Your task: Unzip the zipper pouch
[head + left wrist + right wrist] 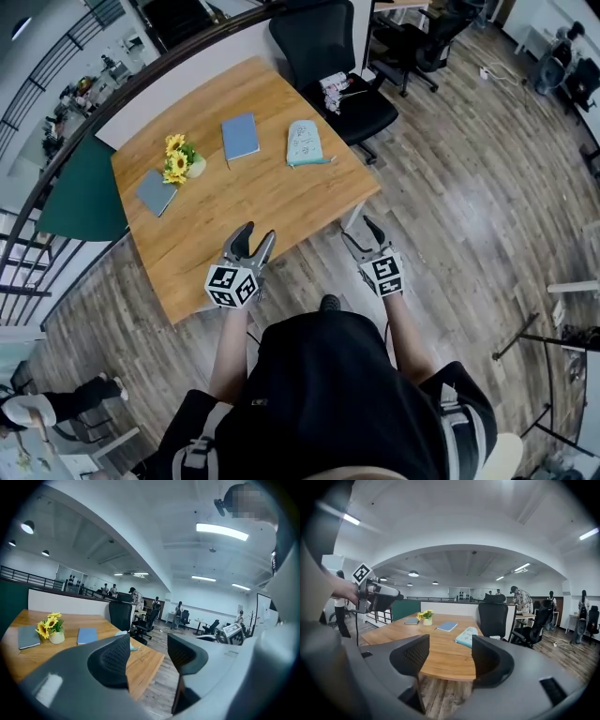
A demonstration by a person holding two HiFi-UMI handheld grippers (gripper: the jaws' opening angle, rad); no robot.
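The light teal zipper pouch (304,143) lies flat near the far right edge of the wooden table (253,202). The right gripper view shows the pouch (466,636) just past the jaws, and only a sliver of the pouch (133,647) shows beside the left jaw in the left gripper view. My left gripper (258,232) hovers open over the table's near edge with nothing between its jaws. My right gripper (359,232) is open and empty too, off the table's near right corner. Both are well short of the pouch.
A blue notebook (240,137), a pot of sunflowers (178,159) and a grey notebook (156,192) lie on the table's far left half. A black office chair (328,56) stands behind the pouch. Wood floor surrounds the table, and people stand far back in the room.
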